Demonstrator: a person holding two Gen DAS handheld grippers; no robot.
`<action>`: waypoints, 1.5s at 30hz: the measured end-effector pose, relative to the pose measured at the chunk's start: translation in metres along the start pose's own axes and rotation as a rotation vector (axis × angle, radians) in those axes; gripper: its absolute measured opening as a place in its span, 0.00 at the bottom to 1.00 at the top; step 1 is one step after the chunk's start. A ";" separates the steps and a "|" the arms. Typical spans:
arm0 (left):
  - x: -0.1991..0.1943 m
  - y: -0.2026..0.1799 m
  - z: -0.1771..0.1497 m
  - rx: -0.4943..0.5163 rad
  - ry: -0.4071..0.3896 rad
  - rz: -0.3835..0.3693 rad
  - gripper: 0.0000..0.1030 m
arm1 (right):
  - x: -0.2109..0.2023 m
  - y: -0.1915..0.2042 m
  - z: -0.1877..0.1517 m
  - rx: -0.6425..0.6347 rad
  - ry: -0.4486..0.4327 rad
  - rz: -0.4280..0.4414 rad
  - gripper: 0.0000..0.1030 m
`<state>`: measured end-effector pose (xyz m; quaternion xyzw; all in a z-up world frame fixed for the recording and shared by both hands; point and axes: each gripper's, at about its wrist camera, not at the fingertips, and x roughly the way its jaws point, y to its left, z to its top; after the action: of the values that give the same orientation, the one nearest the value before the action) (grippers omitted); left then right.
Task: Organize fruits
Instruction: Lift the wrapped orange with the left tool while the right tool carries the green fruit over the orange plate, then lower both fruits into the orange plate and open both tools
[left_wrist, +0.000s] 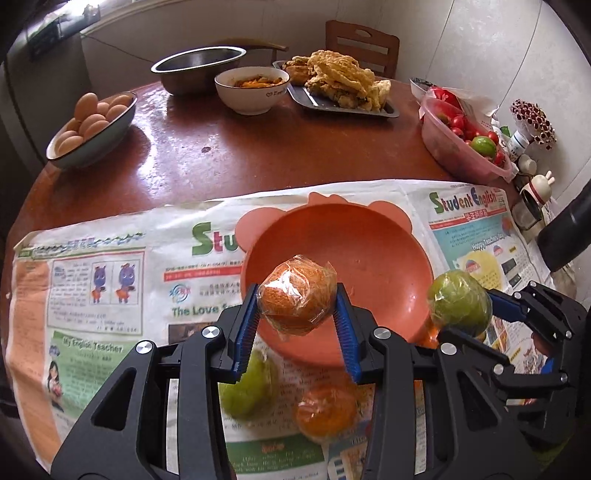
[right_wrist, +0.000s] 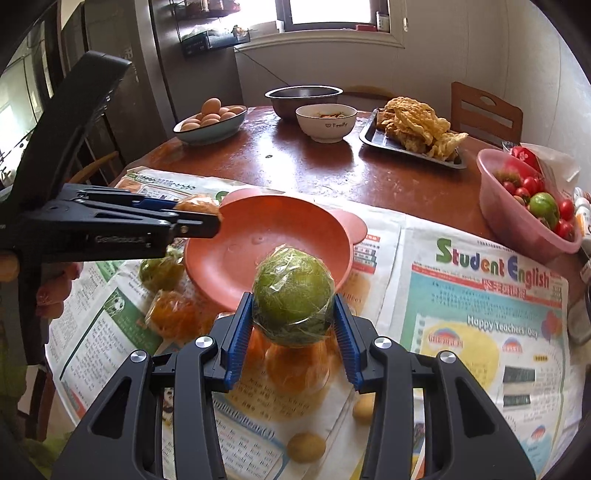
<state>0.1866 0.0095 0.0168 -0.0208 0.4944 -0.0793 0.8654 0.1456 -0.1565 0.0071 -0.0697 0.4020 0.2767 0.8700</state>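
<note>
Left gripper (left_wrist: 297, 325) jaws pinch a wrapped orange (left_wrist: 295, 295) above the orange plate's (left_wrist: 369, 258) near rim; right gripper (right_wrist: 293, 332) jaws pinch a wrapped green citrus (right_wrist: 293, 295) just before that plate.

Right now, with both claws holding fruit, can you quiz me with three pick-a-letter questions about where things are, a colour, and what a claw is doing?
1. Where is the orange plate?
A. on the newspaper
B. on the chair
C. inside the metal bowl

2. What colour is the wrapped fruit in the right claw?
A. purple
B. green
C. white

3. What is the left claw doing?
A. hanging open with nothing in it
B. gripping a wrapped orange fruit
C. gripping an egg

Answers: 1 A, the newspaper spreads out under the plate. 2 B, the green fruit sits between the blue pads. 3 B, both pads press the wrapped orange fruit.
</note>
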 end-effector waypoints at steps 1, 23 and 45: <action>0.003 0.001 0.002 -0.001 0.005 -0.004 0.30 | 0.002 0.000 0.001 -0.007 0.002 0.004 0.40; 0.041 0.000 0.018 0.016 0.064 -0.055 0.30 | 0.053 0.004 0.020 -0.085 0.083 0.029 0.41; 0.053 0.002 0.017 0.020 0.082 -0.066 0.30 | 0.050 0.005 0.016 -0.093 0.074 0.022 0.48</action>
<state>0.2276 0.0023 -0.0199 -0.0252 0.5277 -0.1135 0.8414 0.1796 -0.1259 -0.0185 -0.1159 0.4214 0.3021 0.8472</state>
